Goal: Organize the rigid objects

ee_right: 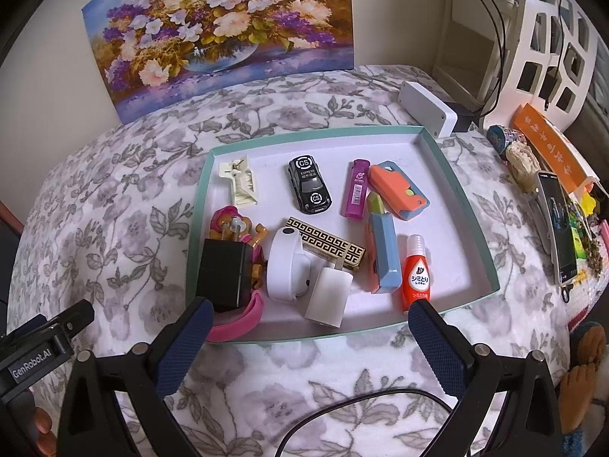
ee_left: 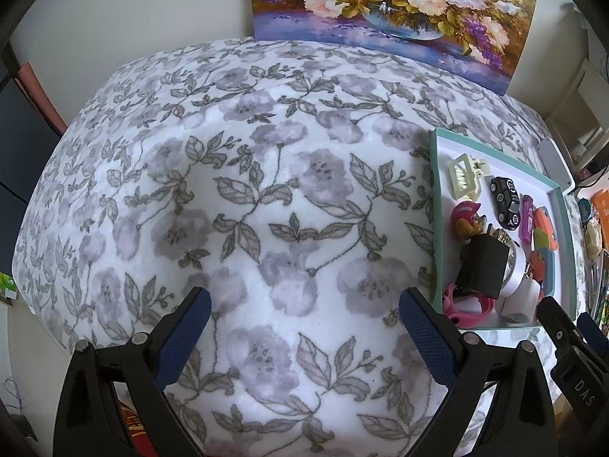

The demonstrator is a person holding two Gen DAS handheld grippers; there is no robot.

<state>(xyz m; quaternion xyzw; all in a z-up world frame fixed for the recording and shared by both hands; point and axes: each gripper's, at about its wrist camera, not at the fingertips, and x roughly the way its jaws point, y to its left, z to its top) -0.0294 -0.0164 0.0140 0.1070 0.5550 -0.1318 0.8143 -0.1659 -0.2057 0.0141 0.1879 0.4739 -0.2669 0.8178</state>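
A teal-rimmed white tray (ee_right: 475, 228) sits on the floral cloth and holds several small items: a black toy car (ee_right: 309, 184), a cream hair clip (ee_right: 240, 184), a purple lighter (ee_right: 357, 189), an orange-and-blue case (ee_right: 399, 190), a gold patterned box (ee_right: 327, 243), a white band (ee_right: 283, 262), a white charger (ee_right: 327, 295), a black adapter (ee_right: 224, 272), a red bottle (ee_right: 415, 272). My right gripper (ee_right: 308, 323) is open and empty, just in front of the tray. My left gripper (ee_left: 304, 316) is open and empty over bare cloth, left of the tray (ee_left: 432, 190).
A flower painting (ee_right: 217, 34) leans on the wall behind. A white box (ee_right: 428, 108), a phone (ee_right: 559, 224) and clutter lie right of the tray. A black cable (ee_right: 342, 407) crosses the cloth near me. The left gripper's body (ee_right: 42, 342) shows at lower left.
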